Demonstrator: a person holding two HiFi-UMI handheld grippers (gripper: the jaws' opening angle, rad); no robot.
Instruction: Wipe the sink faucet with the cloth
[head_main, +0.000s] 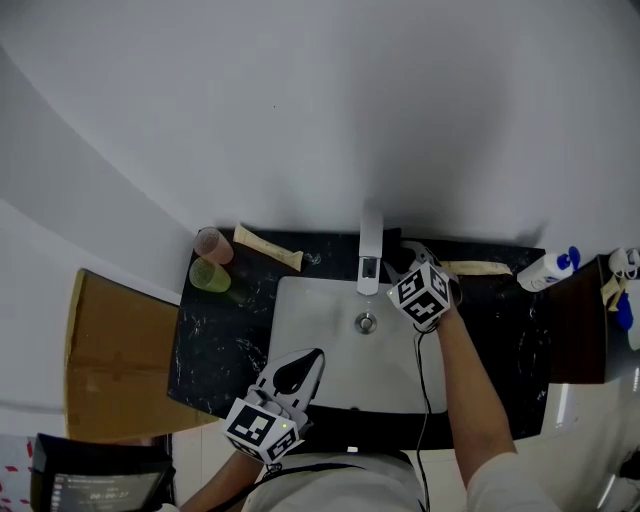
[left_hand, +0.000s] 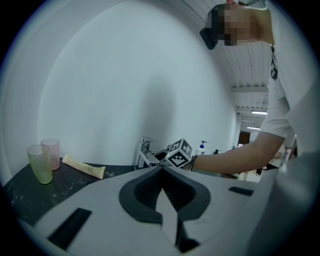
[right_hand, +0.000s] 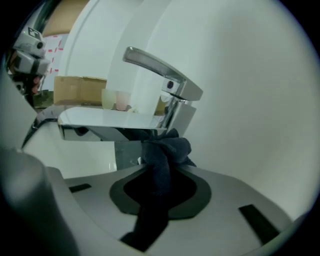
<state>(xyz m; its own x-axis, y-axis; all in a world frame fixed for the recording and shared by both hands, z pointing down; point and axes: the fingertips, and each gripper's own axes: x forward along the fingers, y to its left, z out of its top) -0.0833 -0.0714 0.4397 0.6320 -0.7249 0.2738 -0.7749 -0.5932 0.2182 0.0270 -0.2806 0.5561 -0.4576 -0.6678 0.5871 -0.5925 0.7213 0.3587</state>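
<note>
Step in hand: wiping proper, contact made. Right gripper is clamped on the dark cloth; a strip of it runs down between the jaws and a bunched wad sticks out past the tips. The wad sits against the chrome faucet low on its upright body, just under the root of the flat spout, touching as far as the right gripper view shows. Lever handle stands above, tilted up, with no cloth on it. From the head view the right gripper comes at the faucet from its right side, over the back corner of the white basin. Left gripper hangs over the near rim of the basin, well apart from the faucet, jaws together with nothing between them (idle, as I read it). On the black counter to the left: green cup, pink cup and a pale tube; a pump bottle stands off to the right. None of these is in the way. Progress: cannot judge how much chrome is done; only the foot is under the cloth now. Next move calls for a firm clamp while the wad is dragged along the spout and up the body to the lever, with light pressure. Risk: nudging the lever would start the water.
</note>
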